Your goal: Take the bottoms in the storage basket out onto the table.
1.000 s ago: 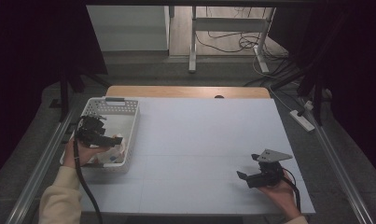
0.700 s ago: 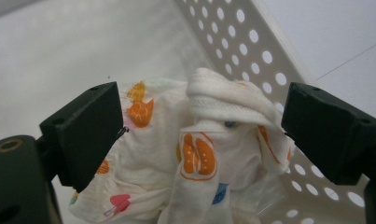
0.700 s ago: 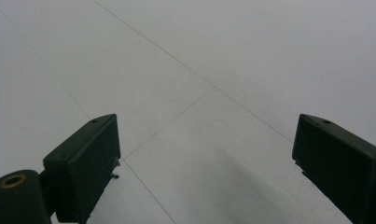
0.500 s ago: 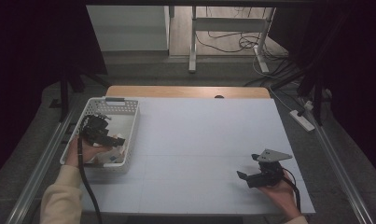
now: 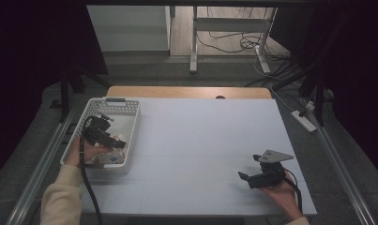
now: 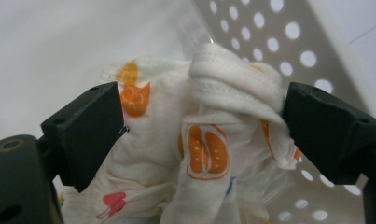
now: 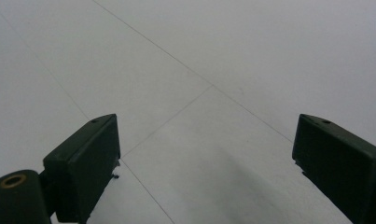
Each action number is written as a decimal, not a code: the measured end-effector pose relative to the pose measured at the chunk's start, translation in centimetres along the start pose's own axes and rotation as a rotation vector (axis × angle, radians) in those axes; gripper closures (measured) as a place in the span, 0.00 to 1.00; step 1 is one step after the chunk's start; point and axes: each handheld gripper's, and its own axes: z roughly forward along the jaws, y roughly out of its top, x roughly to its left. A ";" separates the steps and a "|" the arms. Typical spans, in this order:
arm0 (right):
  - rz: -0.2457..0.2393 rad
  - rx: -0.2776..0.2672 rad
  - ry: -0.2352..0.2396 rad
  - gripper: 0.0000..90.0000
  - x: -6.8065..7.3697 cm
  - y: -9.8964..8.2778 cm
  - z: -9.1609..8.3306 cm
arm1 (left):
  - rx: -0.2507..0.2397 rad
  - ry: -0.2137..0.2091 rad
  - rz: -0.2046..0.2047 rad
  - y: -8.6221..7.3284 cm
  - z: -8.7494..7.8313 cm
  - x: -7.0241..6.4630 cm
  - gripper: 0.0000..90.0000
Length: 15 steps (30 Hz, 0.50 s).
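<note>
- The white perforated plastic basket (image 5: 130,123) stood at about 9 o'clock on the pale grey table surface (image 5: 205,140), close to its left edge.
- The left gripper (image 5: 112,141) was lowered inside the basket, toward its near end, with the person's left hand (image 5: 86,152) around its body.
- In the left gripper view, its jaws stood wide apart on either side of a bunched white cloth printed with orange slices (image 6: 209,154). The right jaw touched the cloth's rolled fold; the left jaw sat against its edge. Neither jaw was clamped down on it.
- The cloth lay at the basket's near end, against the perforated side wall (image 6: 288,42).
- The right gripper (image 5: 245,178) rested at about 5 o'clock on the table, well apart from the basket, held in the right hand (image 5: 283,194).
- Its jaws were spread wide, with bare table between them.
</note>
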 end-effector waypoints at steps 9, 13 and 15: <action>-0.002 0.006 -0.006 0.09 0.0 0.0 0.0 | 0.069 -0.011 0.001 0.4 0.9 0.0 0.18; -0.002 0.008 -0.006 0.09 0.0 0.0 0.1 | 0.077 -0.013 -0.005 0.3 1.0 0.1 0.21; -0.004 0.009 -0.007 0.09 0.0 0.0 0.1 | 0.086 -0.018 -0.009 0.2 1.1 0.2 0.28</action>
